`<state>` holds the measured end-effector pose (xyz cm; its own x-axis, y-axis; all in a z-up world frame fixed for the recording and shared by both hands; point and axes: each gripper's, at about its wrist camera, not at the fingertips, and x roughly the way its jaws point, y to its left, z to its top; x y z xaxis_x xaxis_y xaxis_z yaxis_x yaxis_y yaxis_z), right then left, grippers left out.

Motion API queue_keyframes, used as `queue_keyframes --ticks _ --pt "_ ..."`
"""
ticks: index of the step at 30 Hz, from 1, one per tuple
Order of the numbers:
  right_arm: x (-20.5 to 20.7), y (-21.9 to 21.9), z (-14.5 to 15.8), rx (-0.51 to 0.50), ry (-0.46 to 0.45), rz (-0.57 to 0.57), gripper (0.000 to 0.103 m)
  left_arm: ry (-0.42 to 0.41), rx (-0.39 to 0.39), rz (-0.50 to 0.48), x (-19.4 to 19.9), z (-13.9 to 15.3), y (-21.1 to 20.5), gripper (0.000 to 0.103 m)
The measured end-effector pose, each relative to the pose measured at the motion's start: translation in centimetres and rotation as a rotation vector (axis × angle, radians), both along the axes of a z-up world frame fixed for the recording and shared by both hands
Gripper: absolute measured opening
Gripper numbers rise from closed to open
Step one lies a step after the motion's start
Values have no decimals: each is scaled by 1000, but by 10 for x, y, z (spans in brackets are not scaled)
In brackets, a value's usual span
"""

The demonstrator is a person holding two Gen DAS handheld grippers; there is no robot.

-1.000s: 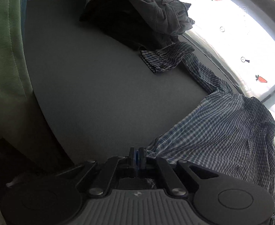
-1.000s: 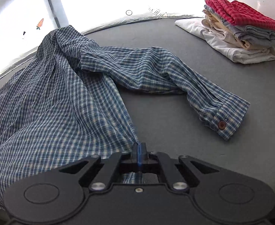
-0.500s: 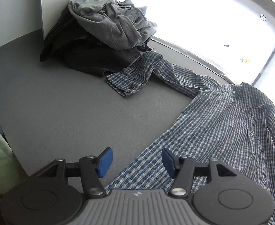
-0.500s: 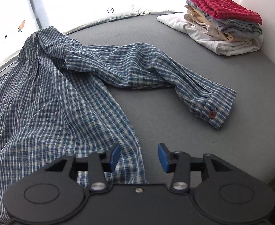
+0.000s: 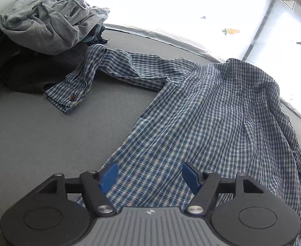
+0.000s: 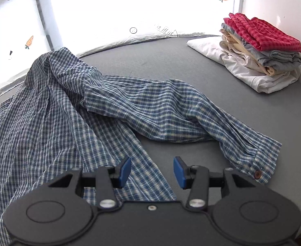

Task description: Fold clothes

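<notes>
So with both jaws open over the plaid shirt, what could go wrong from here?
1. The left sleeve cuff lies against the unfolded clothes pile; pulling the sleeve could drag that pile along.
2. The plaid shirt is rumpled near the collar, so folding now may trap wrinkles.
3. The right sleeve reaches toward the folded stack; a wide swing might disturb it.

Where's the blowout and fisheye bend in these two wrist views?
Left wrist: window clipped white, table edge bows, gray clothes pile backlit but readable. Right wrist: window also blown out, plaid shirt sharp, folded stack evenly lit.

Bare table (image 6: pixel 201 61) between shirt (image 6: pixel 130 106) and folded stack (image 6: pixel 261 47).
</notes>
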<state>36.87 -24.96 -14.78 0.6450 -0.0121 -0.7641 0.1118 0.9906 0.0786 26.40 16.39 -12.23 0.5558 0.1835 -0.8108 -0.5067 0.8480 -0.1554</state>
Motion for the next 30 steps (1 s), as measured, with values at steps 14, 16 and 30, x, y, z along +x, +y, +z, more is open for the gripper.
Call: queue_keyframes --ticks 14,16,30 --pt "194 50 6 -76 -80 201 47 181 78 -58 127 -36 8 74" --pt "224 52 -4 -74 -71 217 49 212 94 -77 148 -42 7 74" --pt "283 69 -58 4 24 373 10 308 94 -126 230 -69 14 98"
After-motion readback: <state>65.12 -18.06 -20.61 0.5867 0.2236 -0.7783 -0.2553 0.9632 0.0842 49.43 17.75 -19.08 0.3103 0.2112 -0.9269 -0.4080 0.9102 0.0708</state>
